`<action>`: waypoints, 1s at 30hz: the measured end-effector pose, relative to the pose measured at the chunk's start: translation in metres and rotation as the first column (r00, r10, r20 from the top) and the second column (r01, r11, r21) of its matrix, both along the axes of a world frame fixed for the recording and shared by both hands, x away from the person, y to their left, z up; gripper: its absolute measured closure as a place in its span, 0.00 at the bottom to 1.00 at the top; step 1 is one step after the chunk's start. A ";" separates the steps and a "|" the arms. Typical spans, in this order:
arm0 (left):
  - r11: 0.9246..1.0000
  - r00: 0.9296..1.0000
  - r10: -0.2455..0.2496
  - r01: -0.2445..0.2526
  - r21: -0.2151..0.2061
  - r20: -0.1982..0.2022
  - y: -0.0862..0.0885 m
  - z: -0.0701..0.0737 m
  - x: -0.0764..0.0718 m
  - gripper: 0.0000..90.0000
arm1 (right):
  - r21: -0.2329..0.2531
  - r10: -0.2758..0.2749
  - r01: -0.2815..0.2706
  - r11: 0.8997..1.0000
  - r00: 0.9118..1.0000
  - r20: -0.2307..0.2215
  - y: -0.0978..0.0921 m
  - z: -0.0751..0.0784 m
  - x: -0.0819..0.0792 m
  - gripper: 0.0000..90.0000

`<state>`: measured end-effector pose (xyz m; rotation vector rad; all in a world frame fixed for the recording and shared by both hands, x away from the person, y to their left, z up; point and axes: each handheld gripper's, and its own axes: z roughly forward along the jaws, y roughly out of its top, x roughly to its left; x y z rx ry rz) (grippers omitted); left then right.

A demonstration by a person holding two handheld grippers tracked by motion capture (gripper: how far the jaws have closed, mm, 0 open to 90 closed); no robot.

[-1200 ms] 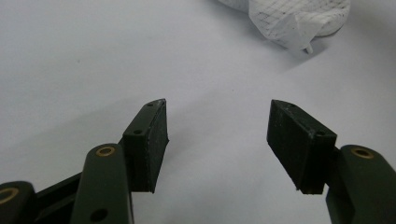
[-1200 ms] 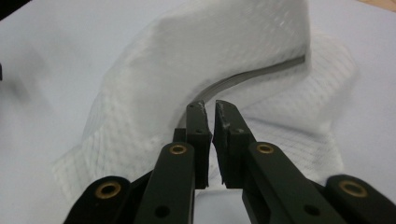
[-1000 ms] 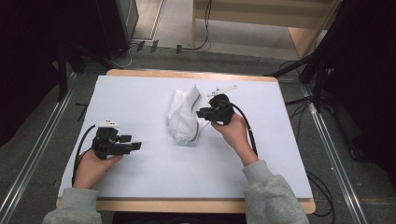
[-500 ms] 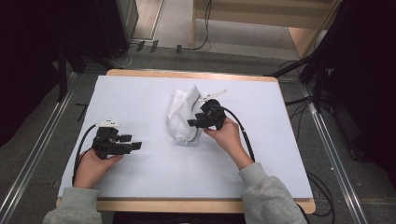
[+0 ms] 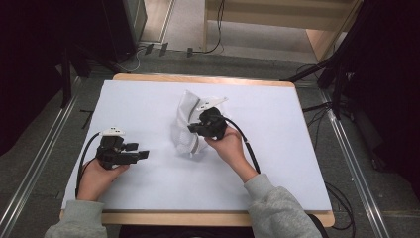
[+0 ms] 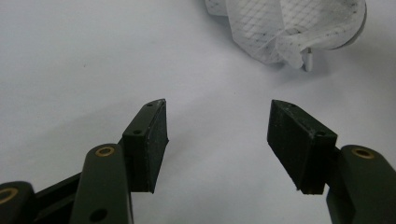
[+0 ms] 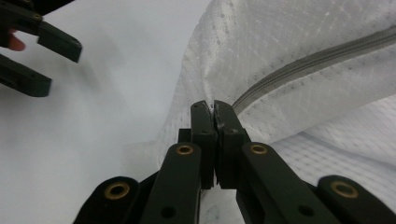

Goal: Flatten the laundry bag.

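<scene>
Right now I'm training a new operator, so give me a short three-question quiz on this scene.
1. True or false: the right tool is shut on the white mesh bag.
2. How do the left tool's jaws stand?
A. open
B. shut on the bag
3. Fill in: the bag lies on a ___ sheet covering the table.

Key: 1 true; 2 A; 3 white.

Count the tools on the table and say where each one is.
2. The left tool lies low at the table's left, jaws open, clear of the white mesh bag. The right tool is at the centre, shut on the bag's edge.
</scene>
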<state>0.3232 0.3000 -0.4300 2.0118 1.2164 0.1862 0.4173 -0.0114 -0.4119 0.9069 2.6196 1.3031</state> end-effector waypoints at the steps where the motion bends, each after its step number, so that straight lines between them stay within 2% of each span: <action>1: 1.000 1.000 -0.003 0.003 0.000 0.001 0.000 0.000 0.000 0.43 | 0.000 0.000 0.000 1.000 1.000 0.000 0.000 0.000 0.000 1.00; 5: 1.000 1.000 0.002 -0.002 -0.004 0.003 0.001 0.001 0.000 0.43 | 0.029 0.047 -0.047 0.998 0.999 0.005 0.014 0.005 -0.009 1.00; 14: 1.000 1.000 0.014 -0.013 -0.014 0.010 0.005 0.003 -0.001 0.43 | 0.011 0.105 -0.105 0.994 0.994 -0.008 0.038 -0.002 -0.020 1.00; 16: 1.000 1.000 0.018 -0.018 -0.017 0.012 0.006 0.003 -0.001 0.43 | 0.005 0.117 -0.117 0.993 0.993 -0.011 0.043 -0.003 -0.022 0.98; 18: 1.000 1.000 0.020 -0.020 -0.013 0.013 0.006 0.003 -0.001 0.43 | 0.006 0.128 -0.127 0.992 0.992 -0.015 0.045 -0.004 -0.023 0.92; 22: 1.000 1.000 0.022 -0.022 -0.011 0.015 0.007 0.004 -0.001 0.44 | 0.029 0.126 -0.126 0.992 0.992 -0.007 0.042 0.002 -0.023 0.83; 25: 1.000 1.000 0.023 -0.023 -0.014 0.015 0.007 0.004 -0.001 0.44 | 0.041 0.117 -0.117 0.992 0.993 0.014 0.035 0.009 -0.023 0.81; 30: 0.999 1.000 0.025 -0.025 -0.022 0.019 0.008 0.006 -0.001 0.44 | 0.037 0.091 -0.092 0.995 0.996 0.010 0.021 0.014 -0.021 0.80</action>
